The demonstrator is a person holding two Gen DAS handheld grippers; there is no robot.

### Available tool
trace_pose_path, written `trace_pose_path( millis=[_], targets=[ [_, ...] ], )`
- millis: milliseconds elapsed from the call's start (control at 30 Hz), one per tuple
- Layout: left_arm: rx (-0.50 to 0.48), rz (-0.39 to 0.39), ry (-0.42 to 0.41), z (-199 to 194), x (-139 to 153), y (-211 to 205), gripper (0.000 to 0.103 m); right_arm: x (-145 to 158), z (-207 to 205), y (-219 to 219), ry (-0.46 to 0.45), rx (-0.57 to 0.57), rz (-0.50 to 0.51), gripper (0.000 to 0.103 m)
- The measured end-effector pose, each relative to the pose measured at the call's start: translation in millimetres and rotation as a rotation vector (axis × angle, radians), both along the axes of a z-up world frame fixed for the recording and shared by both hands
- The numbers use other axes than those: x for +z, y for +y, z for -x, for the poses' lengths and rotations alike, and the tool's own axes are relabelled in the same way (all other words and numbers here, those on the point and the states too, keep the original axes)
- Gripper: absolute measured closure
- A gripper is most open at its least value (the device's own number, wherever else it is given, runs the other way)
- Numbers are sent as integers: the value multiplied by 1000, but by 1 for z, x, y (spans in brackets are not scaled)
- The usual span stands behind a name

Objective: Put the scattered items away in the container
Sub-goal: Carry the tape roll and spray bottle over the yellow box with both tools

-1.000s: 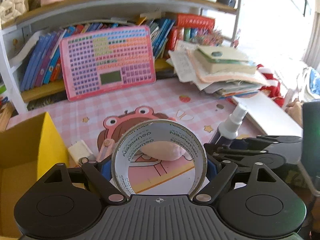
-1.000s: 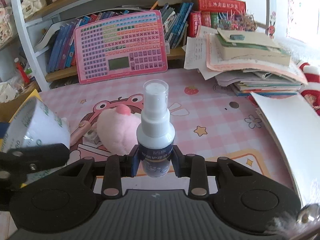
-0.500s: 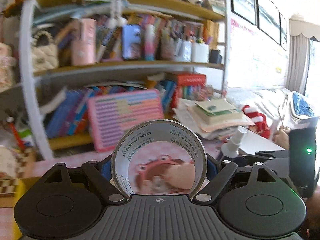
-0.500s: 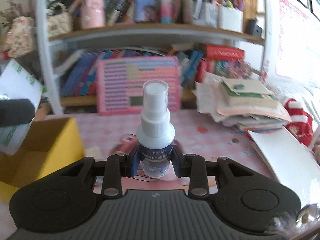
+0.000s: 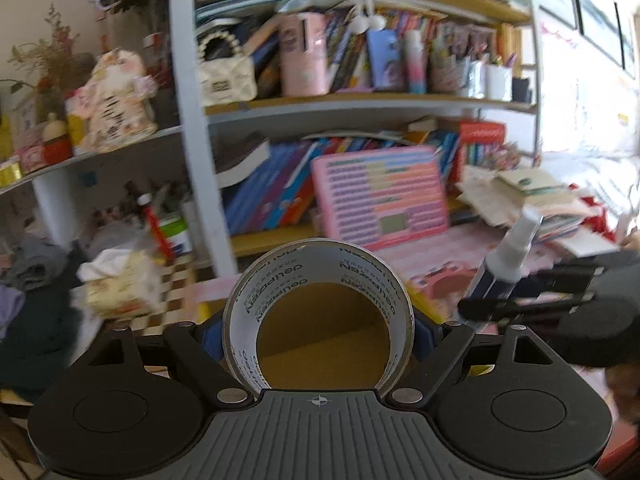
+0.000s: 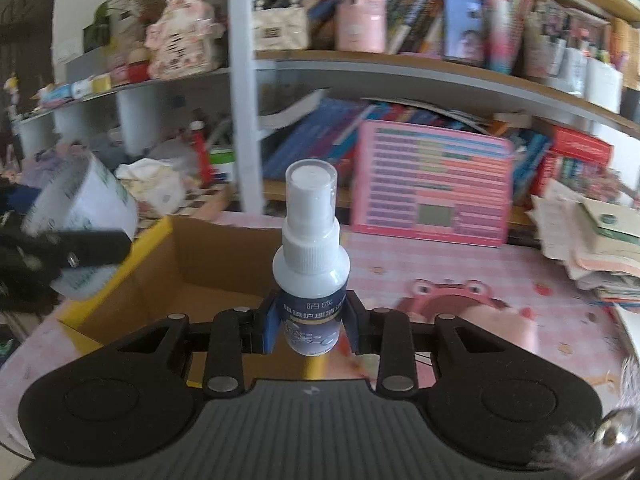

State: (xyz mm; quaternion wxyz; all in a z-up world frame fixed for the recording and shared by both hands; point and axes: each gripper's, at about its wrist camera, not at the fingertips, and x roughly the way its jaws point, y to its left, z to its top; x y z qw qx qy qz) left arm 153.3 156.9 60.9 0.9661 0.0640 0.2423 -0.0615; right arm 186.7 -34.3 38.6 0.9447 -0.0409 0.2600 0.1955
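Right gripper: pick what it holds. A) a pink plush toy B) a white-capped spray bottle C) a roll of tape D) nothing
B: the right gripper is shut on the spray bottle, upright between its blue pads; the tape roll is in the left gripper.

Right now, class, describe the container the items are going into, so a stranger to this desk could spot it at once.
Start at the pink checked desk mat in front of the bookshelf. At its left end sits an open cardboard box, just beyond the spray bottle held in the right gripper. Its plain brown inside and bright yellow outer walls set it apart from the pink clutter.
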Motion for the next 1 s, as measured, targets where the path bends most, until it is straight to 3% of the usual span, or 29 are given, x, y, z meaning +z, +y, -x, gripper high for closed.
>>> trace_pose_path(
  millis=[200, 333, 433, 600, 767, 1000],
  targets=[
    [-68, -3, 91, -33, -18, 25, 17, -6, -28, 36, 64, 81, 72, 72],
    [-127, -41, 169, -65, -32, 31, 17, -17, -57, 53, 96, 140, 196, 72],
    [-166, -50, 231, -82, -44, 30, 17, -28, -79, 60, 182, 198, 275, 72],
    [-229, -158, 308, -102, -68, 14, 17, -52, -102, 74, 299, 265, 381, 72],
    [-292, -192, 389, -111, -82, 6, 17, -55, -112, 88, 317, 328, 460, 72],
    [-320, -285, 434, -117, -95, 1, 17, -53, -127, 94, 324, 375, 531, 72]
  ],
)
